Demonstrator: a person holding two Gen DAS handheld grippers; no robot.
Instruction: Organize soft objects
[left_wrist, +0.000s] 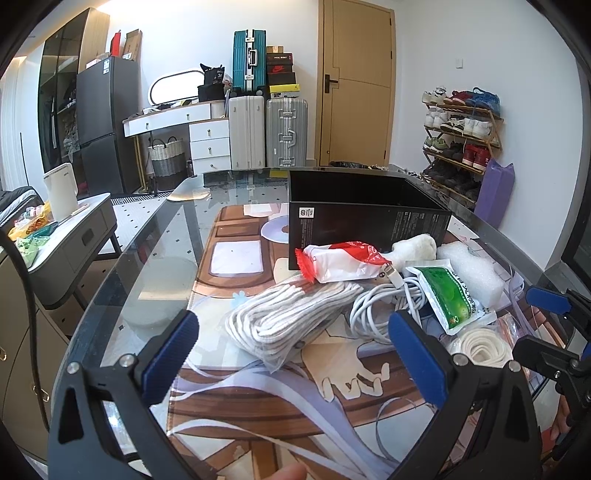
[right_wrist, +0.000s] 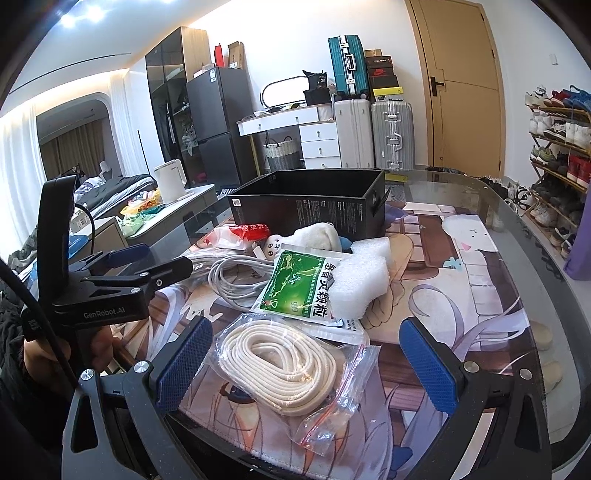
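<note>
An open black box (left_wrist: 365, 218) (right_wrist: 306, 210) stands at the back of the picture mat. In front of it lies a pile: a red-and-white bag (left_wrist: 340, 260), a cream plush toy (left_wrist: 413, 247) (right_wrist: 317, 236), white foam (left_wrist: 469, 271) (right_wrist: 360, 288), a green packet (left_wrist: 448, 295) (right_wrist: 295, 290), a white cable (left_wrist: 384, 306) (right_wrist: 236, 277). A bagged white rope bundle (left_wrist: 291, 317) lies between my left gripper's (left_wrist: 295, 354) open fingers. A bagged cream cord coil (right_wrist: 277, 360) (left_wrist: 484, 347) lies between my right gripper's (right_wrist: 306, 363) open fingers. Neither touches anything.
The glass table (left_wrist: 159, 258) carries a printed mat (right_wrist: 461, 266). A side cabinet with a white kettle (left_wrist: 61, 192) stands to the left. Suitcases, a door and a shoe rack (left_wrist: 461, 147) line the far wall. A hand (right_wrist: 48, 354) holds the left gripper's body.
</note>
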